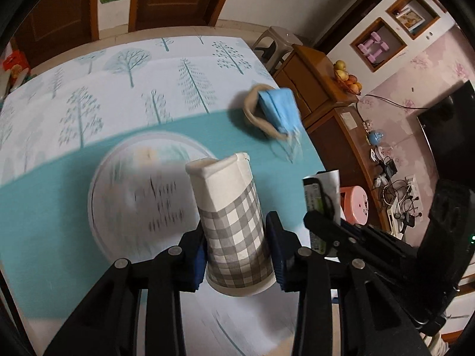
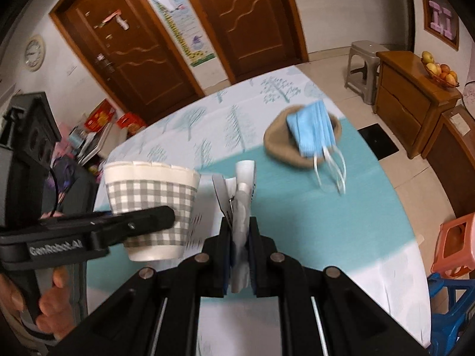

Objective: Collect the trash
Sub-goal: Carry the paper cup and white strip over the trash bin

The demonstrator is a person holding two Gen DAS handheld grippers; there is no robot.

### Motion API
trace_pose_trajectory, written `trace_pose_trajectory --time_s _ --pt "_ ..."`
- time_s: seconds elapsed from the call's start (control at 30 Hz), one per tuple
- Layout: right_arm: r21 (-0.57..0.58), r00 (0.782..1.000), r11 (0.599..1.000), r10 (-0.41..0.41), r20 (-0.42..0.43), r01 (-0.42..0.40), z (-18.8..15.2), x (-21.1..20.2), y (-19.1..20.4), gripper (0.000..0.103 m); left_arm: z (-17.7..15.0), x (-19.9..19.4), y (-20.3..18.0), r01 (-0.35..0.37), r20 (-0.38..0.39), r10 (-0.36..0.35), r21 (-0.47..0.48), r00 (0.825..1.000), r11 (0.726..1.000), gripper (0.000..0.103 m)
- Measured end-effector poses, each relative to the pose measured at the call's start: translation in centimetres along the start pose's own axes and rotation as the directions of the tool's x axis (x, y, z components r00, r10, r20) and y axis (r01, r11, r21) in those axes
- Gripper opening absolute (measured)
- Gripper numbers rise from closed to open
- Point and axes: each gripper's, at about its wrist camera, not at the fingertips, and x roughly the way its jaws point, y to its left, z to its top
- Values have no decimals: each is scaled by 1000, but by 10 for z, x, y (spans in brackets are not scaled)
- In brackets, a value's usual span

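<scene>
My left gripper (image 1: 239,255) is shut on a grey-checked paper cup (image 1: 230,222), squashed flat between the blue pads and lifted above the table. From the right wrist view the same cup (image 2: 151,204) hangs at the left in that gripper (image 2: 148,222). My right gripper (image 2: 241,255) is shut on a crumpled silver-white wrapper (image 2: 242,207), which also shows at the right of the left wrist view as the wrapper (image 1: 322,195). A blue face mask (image 2: 313,132) lies on a tan cloth (image 2: 279,145) further out on the table, apart from both grippers.
The round table carries a tree-print and teal tablecloth (image 1: 59,195). A round white plate (image 1: 118,204) lies under the cup in the left wrist view. Wooden cabinets (image 2: 406,101), a grey stool (image 2: 360,65) and an orange stool (image 2: 454,246) stand to the right.
</scene>
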Motion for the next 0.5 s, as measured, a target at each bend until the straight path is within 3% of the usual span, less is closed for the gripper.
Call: trace_pose_trajectory --time_s 0.17,0.5 --pt "-59 998 997 57 -31 -58 -56 -43 -9 10 -76 -29 -34 -55 40 54 7 998 998 34" --pt "-142 986 981 117 -121 -134 -160 -100 -40 10 -214 -30 -106 -147 41 147 -6 988 989 35"
